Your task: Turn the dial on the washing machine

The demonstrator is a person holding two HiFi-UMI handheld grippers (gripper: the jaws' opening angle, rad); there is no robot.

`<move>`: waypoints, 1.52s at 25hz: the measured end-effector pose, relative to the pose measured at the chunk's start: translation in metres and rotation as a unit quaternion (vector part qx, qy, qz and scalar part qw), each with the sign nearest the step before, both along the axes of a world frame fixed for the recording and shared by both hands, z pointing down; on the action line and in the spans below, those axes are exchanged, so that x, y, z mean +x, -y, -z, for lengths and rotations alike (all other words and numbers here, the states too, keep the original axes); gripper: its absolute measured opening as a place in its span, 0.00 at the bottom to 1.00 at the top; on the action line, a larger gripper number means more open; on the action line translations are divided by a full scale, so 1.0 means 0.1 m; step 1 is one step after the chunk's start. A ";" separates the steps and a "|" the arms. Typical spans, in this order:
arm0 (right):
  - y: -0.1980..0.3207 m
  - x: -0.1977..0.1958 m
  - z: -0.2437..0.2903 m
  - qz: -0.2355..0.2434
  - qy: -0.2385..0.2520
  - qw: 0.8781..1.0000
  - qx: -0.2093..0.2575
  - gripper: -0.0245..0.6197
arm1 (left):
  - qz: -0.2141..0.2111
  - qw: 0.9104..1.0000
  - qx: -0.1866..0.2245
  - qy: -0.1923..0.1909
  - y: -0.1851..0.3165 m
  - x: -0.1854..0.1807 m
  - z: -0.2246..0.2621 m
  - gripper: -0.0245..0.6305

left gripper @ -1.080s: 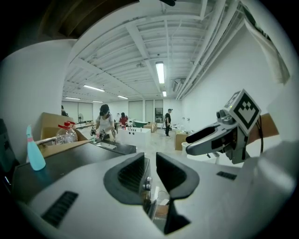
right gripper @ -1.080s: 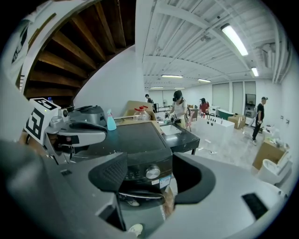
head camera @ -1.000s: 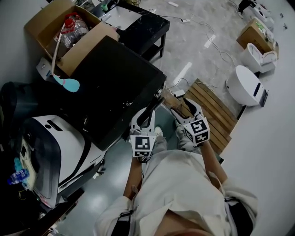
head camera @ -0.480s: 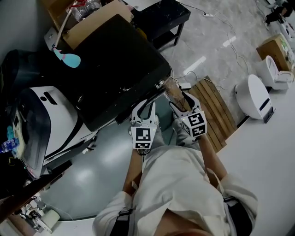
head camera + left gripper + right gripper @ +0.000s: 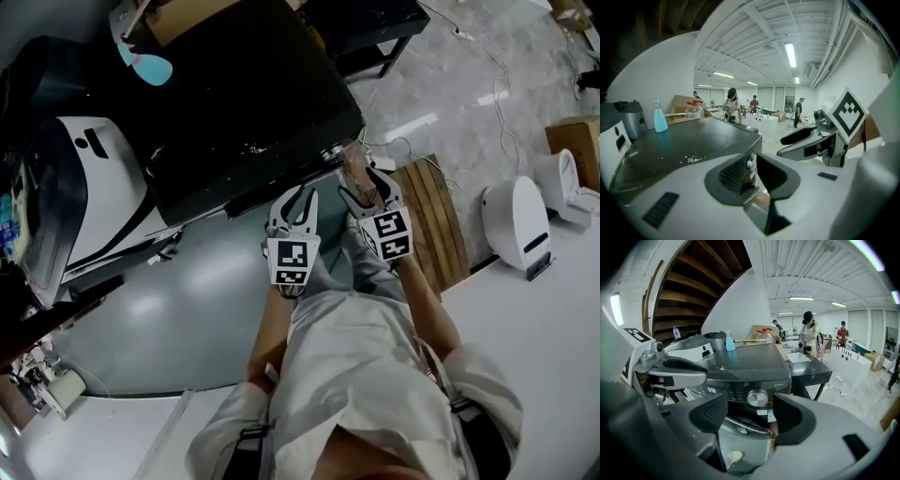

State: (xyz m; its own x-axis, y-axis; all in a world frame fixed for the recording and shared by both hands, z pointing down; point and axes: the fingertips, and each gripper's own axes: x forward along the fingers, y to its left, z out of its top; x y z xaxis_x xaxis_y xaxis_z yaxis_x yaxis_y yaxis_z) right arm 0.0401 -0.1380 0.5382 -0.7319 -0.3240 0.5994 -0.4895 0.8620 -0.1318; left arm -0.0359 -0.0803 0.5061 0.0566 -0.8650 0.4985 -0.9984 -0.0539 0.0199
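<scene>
Both grippers have been brought lower and nearer the front edge of the washing machine (image 5: 244, 103) since the earlier frames, as seen from the head view. Nearest the camera, a person's pale shirt (image 5: 356, 375) and forearms are seen from above. The left gripper (image 5: 296, 199) and right gripper (image 5: 364, 186) are held side by side, just apart, and pointed at the dark machine. The left gripper's jaws are held a little apart with nothing gripped between them; the machine's top corner is seen beyond them. The right gripper's jaws are held partly open and empty, clear of the silver dial (image 5: 757, 398), which is framed between them on the machine's front control panel. A blue spray bottle (image 5: 730, 341) is stood at the back of the machine's top. People are seen far behind in the room
</scene>
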 end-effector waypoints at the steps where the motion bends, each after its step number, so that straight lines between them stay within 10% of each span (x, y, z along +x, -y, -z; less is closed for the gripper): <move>1: 0.01 -0.03 -0.04 0.006 -0.001 1.000 0.001 0.50 | 0.006 1.000 -0.002 0.001 0.00 -0.01 -0.03 0.16; 38: 0.30 -0.54 -0.93 0.039 -0.035 0.999 0.009 0.53 | 0.136 0.990 -0.008 -0.018 -0.09 -0.16 -0.59 0.16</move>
